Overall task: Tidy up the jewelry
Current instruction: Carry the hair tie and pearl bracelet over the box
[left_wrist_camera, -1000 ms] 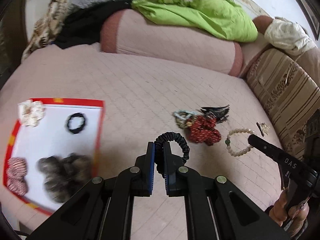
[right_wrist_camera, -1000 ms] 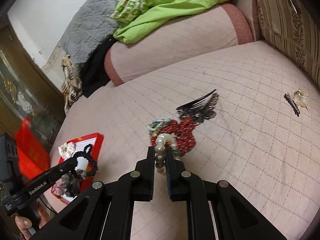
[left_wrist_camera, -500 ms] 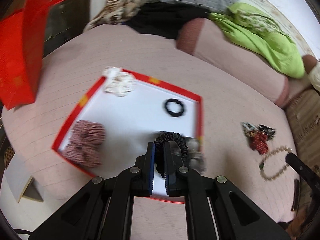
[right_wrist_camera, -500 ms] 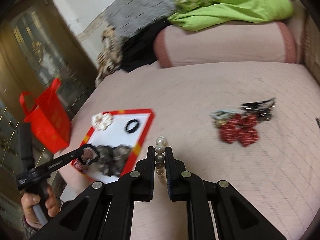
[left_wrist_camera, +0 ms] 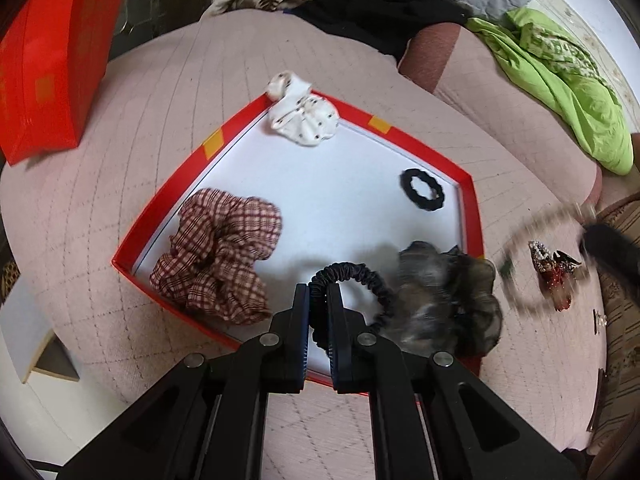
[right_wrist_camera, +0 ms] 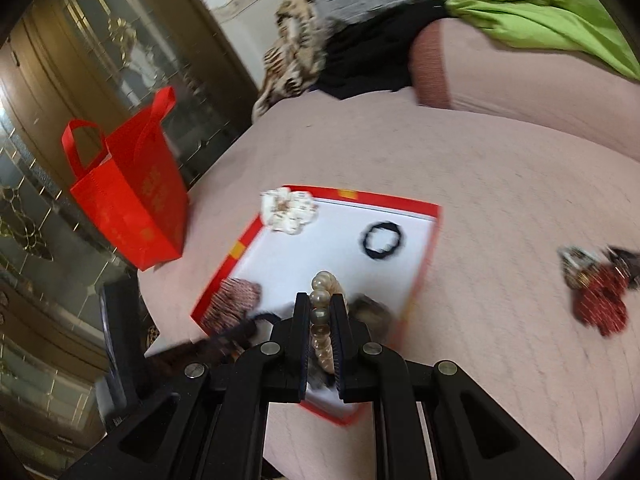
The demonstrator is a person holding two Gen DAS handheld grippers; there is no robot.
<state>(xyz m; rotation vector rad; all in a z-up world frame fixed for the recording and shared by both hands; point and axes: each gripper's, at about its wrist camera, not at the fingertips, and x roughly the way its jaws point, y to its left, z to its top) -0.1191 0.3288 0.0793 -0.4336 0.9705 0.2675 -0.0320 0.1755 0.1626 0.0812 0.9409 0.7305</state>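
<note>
My left gripper (left_wrist_camera: 318, 296) is shut on a black hair tie (left_wrist_camera: 362, 278) and holds it over the near part of the red-rimmed white tray (left_wrist_camera: 474, 216). In the tray lie a plaid scrunchie (left_wrist_camera: 218, 256), a white dotted scrunchie (left_wrist_camera: 302, 114), a small black hair tie (left_wrist_camera: 423, 189) and a dark grey scrunchie (left_wrist_camera: 448, 296). My right gripper (right_wrist_camera: 321, 312) is shut on a pearl bracelet (right_wrist_camera: 322, 316) above the tray's (right_wrist_camera: 430, 248) near edge. The bracelet shows blurred in the left wrist view (left_wrist_camera: 532, 248). A red hair accessory (right_wrist_camera: 600, 300) lies on the bed to the right.
A red bag (right_wrist_camera: 132, 200) stands at the bed's left edge. Green bedding (left_wrist_camera: 560, 80), a grey quilt and dark clothes lie on the bolster behind. More small clips (left_wrist_camera: 554, 268) lie on the pink bedspread (left_wrist_camera: 120, 184) right of the tray.
Both grippers have swung left from the pile of accessories to over the tray, each still holding its item. The tray now looks larger and closer in both views.
</note>
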